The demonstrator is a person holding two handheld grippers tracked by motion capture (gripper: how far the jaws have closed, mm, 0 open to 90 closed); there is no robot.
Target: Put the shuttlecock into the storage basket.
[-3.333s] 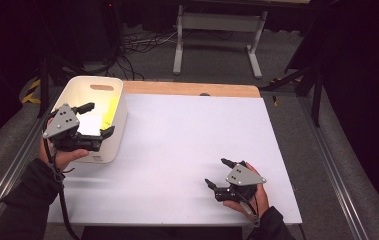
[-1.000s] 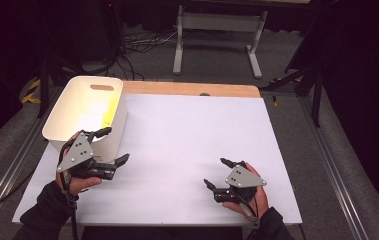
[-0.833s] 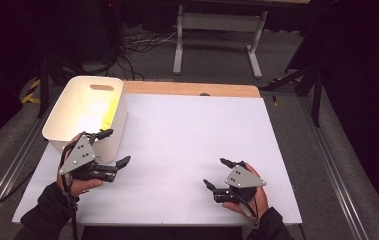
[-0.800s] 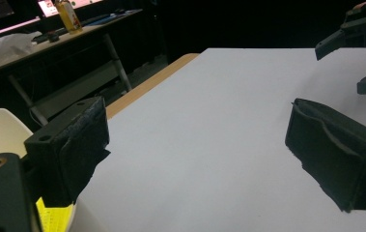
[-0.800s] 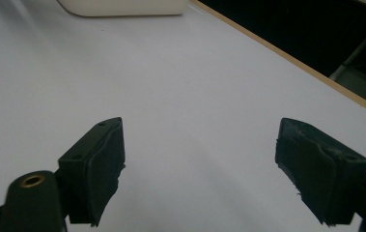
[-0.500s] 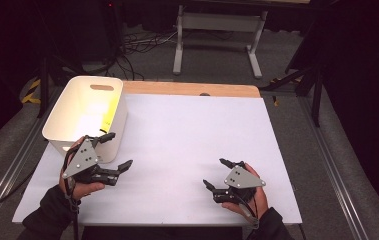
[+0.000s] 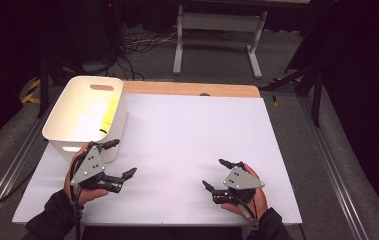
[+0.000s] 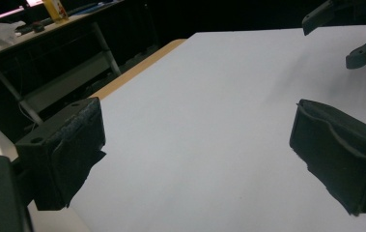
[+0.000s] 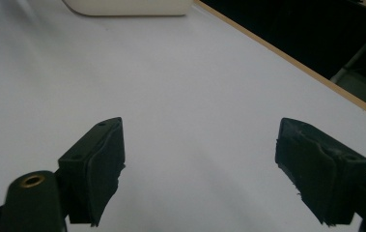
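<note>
The bin [image 7: 84, 116] — a white plastic tub with a handle slot in its far wall — sits at the far left of the table [image 7: 187, 135], just beyond the left gripper [image 7: 119, 159]. Nearest the person, both hands rest at the table's front edge. The left gripper has its jaws spread wide with nothing between them, one jaw tip close by the bin's near corner; whether it touches cannot be told. The right gripper [image 7: 214, 173] — well apart, at the front right — is likewise spread and holds nothing, its jaws pointing left across the bare white top. Beyond the table stands a metal frame [image 7: 217, 30] on the dark floor.
</note>
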